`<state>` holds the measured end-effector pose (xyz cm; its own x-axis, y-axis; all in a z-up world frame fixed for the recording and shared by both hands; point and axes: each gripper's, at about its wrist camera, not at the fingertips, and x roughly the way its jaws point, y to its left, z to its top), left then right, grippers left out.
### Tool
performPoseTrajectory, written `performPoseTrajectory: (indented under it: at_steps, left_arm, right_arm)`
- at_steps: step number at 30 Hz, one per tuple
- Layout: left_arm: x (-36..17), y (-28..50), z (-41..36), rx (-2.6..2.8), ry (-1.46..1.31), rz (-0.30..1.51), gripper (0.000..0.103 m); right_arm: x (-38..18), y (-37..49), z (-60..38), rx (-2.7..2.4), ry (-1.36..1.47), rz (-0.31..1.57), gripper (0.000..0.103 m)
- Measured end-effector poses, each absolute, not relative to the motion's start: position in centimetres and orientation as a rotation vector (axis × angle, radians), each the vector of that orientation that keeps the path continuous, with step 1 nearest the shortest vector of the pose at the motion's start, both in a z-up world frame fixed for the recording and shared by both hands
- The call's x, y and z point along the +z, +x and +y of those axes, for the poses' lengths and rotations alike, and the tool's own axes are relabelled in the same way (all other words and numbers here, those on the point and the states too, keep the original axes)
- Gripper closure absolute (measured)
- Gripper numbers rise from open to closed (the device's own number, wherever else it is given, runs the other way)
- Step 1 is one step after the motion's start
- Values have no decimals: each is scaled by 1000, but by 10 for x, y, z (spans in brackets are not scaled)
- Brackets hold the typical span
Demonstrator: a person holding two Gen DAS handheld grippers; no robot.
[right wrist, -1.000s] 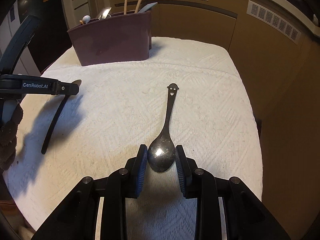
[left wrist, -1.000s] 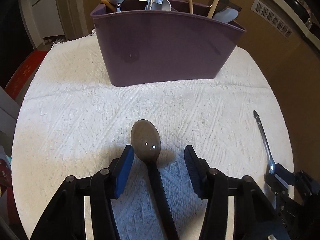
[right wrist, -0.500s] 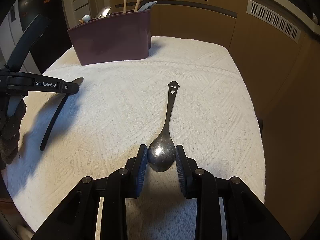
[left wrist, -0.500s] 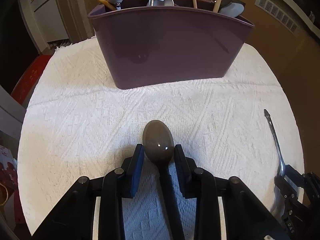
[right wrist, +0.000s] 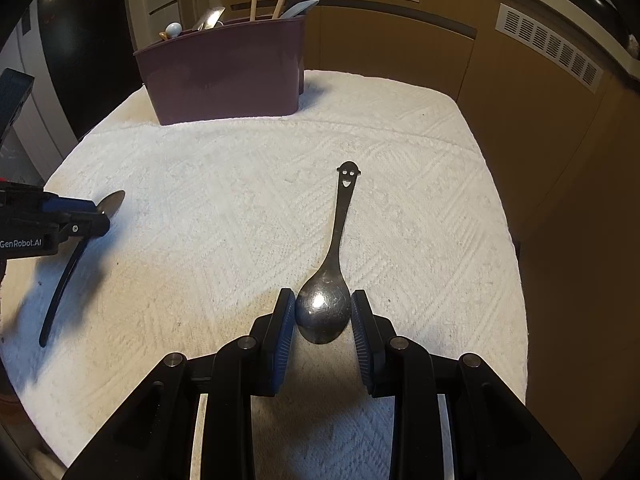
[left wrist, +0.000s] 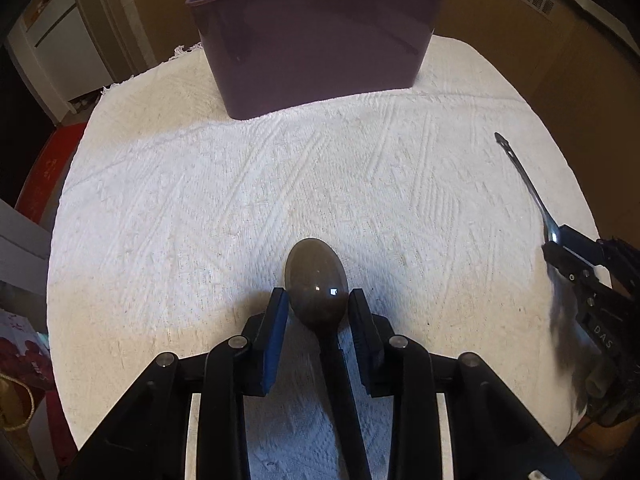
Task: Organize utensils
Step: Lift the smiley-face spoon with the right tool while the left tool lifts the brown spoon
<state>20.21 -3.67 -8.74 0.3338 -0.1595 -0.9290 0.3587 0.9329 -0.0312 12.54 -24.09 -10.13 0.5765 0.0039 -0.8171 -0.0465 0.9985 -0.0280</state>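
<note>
The left gripper (left wrist: 318, 304) is closed on the bowl of a dark grey spoon (left wrist: 316, 280), blue pads pressed to either side; the spoon's black handle runs back under the gripper. The right gripper (right wrist: 323, 312) is likewise clamped on the bowl of a metal spoon (right wrist: 324, 308), whose slim handle points away and ends in a cut-out smiling face. In the right wrist view the grey spoon hangs from the left gripper with its handle sloping down toward the cloth. Whether the metal spoon is lifted or resting on the cloth cannot be told.

Both sit over a white textured cloth (left wrist: 240, 200) covering the table. At its far edge stands a purple utensil caddy (left wrist: 316, 40), upright. Out of its top stick a white round-ended utensil, a metal spatula-like blade, two pale wooden sticks and a light grey spoon bowl. Its inner compartments are hidden.
</note>
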Motion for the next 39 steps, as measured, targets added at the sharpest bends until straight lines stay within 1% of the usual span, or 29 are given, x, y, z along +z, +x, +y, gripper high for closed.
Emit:
performPoseTrajectory:
  at_steps: [3, 5, 19, 24, 27, 31, 34, 39]
  left_arm:
    - [-88, 209, -40, -332, 186, 1181, 71]
    - [-89, 214, -44, -328, 196, 1176, 67]
    - [-90, 208, -48, -356, 207, 1148, 65]
    - [-89, 207, -47, -346, 188, 1141, 66]
    - [-87, 201, -48, -336, 197, 1122, 73]
    - [-82, 192, -46, -353, 160, 1117, 73]
    - [-71, 186, -39, -350, 136, 1076, 73]
    - [-60, 179, -29, -363, 103, 1042, 73]
  right_arm:
    - [-101, 125, -240, 27, -52, 956, 73]
    - [-101, 125, -240, 28, -49, 957, 73]
    - [-100, 124, -241, 28, -42, 956, 72]
    - [-100, 124, -240, 25, -45, 959, 72]
    - [-100, 124, -240, 23, -48, 962, 72]
    - [-96, 126, -246, 43, -24, 972, 72]
    - [-87, 130, -259, 50, 35, 972, 72]
    - [-79, 149, -265, 22, 27, 982, 72]
